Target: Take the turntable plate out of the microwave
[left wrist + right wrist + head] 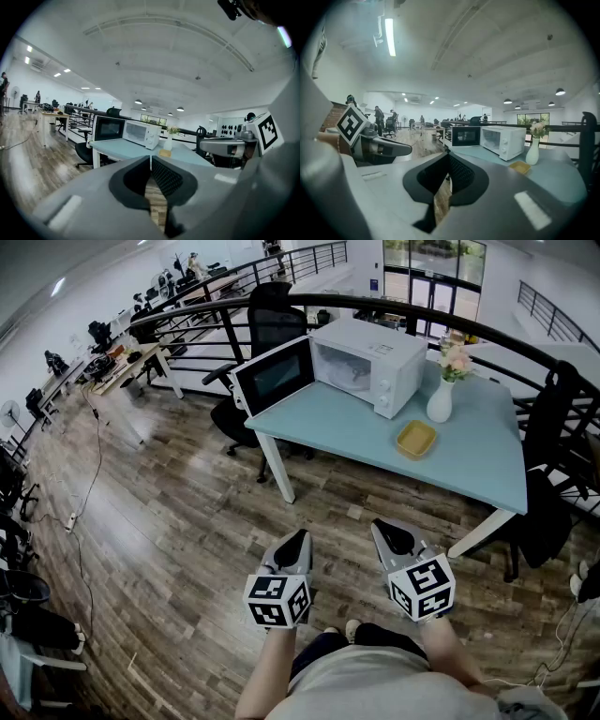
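A white microwave (367, 365) stands on the far left part of a light blue table (469, 460), its door (274, 376) swung wide to the left. Inside the cavity something pale shows, too small to make out as the turntable plate. Both grippers hang over the wooden floor, well short of the table. My left gripper (296, 542) is shut with nothing in it, and my right gripper (386, 532) is shut and empty too. The microwave (139, 132) appears far ahead in the left gripper view, and the microwave (502, 140) also shows in the right gripper view.
A white vase with flowers (442, 390) and a small yellow tray (416, 439) sit on the table right of the microwave. A black office chair (246, 418) stands behind the table's left end. Another chair (548, 484) is at the right. A curved black railing (487, 329) runs behind.
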The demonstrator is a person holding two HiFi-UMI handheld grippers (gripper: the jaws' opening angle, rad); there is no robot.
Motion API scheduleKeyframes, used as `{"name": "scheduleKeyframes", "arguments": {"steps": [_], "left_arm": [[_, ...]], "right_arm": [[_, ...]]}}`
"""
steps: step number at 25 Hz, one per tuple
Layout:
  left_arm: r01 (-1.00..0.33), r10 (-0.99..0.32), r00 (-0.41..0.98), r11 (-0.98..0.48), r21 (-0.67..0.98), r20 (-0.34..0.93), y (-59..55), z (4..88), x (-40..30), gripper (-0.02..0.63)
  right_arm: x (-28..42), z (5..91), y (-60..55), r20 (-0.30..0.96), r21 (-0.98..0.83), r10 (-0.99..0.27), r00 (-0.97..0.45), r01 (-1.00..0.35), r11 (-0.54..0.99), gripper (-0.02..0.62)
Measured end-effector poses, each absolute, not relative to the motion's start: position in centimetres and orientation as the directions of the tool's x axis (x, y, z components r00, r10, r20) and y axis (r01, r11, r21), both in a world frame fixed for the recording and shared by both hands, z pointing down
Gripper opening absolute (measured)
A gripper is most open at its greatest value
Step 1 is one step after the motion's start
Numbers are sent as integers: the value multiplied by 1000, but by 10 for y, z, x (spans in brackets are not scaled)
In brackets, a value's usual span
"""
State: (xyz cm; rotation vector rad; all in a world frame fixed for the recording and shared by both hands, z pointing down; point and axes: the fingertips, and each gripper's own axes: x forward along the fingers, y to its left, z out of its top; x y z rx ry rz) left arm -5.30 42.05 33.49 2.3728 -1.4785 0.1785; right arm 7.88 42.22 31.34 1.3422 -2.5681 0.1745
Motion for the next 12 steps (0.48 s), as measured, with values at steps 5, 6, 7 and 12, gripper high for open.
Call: {"name": "scheduleKeyframes", "arguments": {"steps": [5,6,7,12], "left_arm": [[-899,-854,433,-385,210,289,415,339,-59,2],[-899,-854,432,-384,208,289,415,339,-59,2],[-899,-855,432,-383,210,288,414,339,-60,2],[-901,-858,426,-372,223,287,407,342,-60,0]], "right_arm": [[80,317,418,271,7,-790,-549,-820,572,15],[80,318,418,272,8,-790,-549,-820,572,17],[80,319,418,272,8,-790,-549,-820,572,17],[76,314,416,244,-14,-778,-578,-805,594,18]]}}
